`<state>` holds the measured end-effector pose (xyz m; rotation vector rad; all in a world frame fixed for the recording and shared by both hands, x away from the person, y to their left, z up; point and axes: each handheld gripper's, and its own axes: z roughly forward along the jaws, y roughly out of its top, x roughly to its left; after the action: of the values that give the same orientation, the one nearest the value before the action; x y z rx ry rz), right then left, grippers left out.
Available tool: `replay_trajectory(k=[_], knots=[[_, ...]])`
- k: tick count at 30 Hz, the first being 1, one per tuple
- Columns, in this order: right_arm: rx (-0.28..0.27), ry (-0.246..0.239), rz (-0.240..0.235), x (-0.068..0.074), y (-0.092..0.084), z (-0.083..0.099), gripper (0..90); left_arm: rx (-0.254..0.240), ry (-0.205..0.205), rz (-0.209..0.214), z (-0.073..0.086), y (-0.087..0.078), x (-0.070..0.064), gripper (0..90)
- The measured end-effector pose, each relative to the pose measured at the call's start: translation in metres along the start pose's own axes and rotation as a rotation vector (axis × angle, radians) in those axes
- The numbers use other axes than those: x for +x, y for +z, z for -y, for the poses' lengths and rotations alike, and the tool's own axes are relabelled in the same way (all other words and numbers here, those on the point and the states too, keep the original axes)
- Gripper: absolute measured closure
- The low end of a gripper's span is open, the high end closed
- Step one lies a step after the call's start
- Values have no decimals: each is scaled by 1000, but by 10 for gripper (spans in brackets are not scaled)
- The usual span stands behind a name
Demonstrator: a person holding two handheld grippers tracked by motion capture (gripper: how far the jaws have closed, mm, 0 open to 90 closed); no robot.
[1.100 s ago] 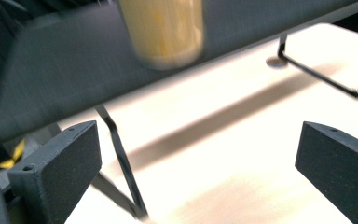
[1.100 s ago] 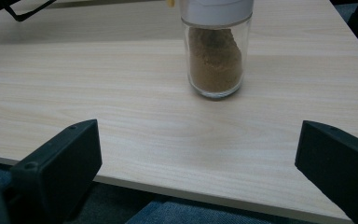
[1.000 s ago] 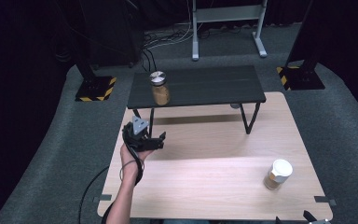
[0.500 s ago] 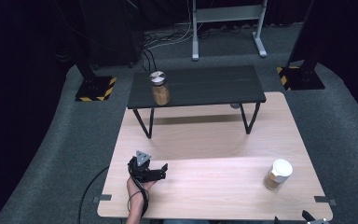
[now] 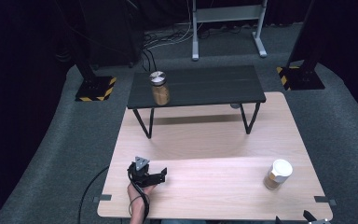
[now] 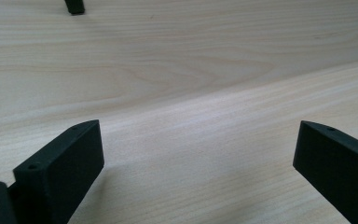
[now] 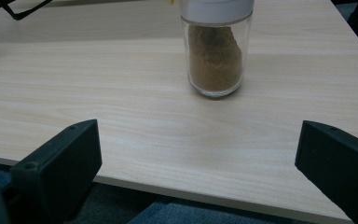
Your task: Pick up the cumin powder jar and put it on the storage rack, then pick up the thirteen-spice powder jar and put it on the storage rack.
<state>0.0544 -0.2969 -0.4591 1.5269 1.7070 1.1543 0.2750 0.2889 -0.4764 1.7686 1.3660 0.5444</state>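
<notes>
Now that my left gripper (image 5: 161,173) has dropped from mid-table to the near left edge of the wooden table (image 5: 205,140), jaws spread but just closing slightly on nothing, that side looks parked. My right gripper (image 7: 198,154) waits, spread and empty, facing the white-lidded jar (image 7: 216,46) of brown powder. Farther off, a second jar (image 5: 159,87) of brown powder stands on the black bench (image 5: 205,86).

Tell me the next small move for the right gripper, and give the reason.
Probably ease the right gripper forward toward the clear glass jar with the white lid and brown powder. Its black jaws stand wide apart with nothing between them, just off the near edge of the light wooden table, and the jar stands upright directly ahead. The left gripper sits low over bare wood, far from either jar.
</notes>
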Motion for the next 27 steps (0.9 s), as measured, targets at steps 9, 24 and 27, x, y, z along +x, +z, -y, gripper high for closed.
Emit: replay_trajectory(k=[9, 24, 27], knots=[[-11, -1, -6, 2, -2, -1, 0, 21, 46, -3, -3, 1, -5, 30], [10, 3, 16, 1, 1, 0, 0, -16, 28, 13, 3, -2, 0, 33], [3, -9, 15, 3, 0, -1, 0, -18, 25, 17, 4, -2, 1, 33]])
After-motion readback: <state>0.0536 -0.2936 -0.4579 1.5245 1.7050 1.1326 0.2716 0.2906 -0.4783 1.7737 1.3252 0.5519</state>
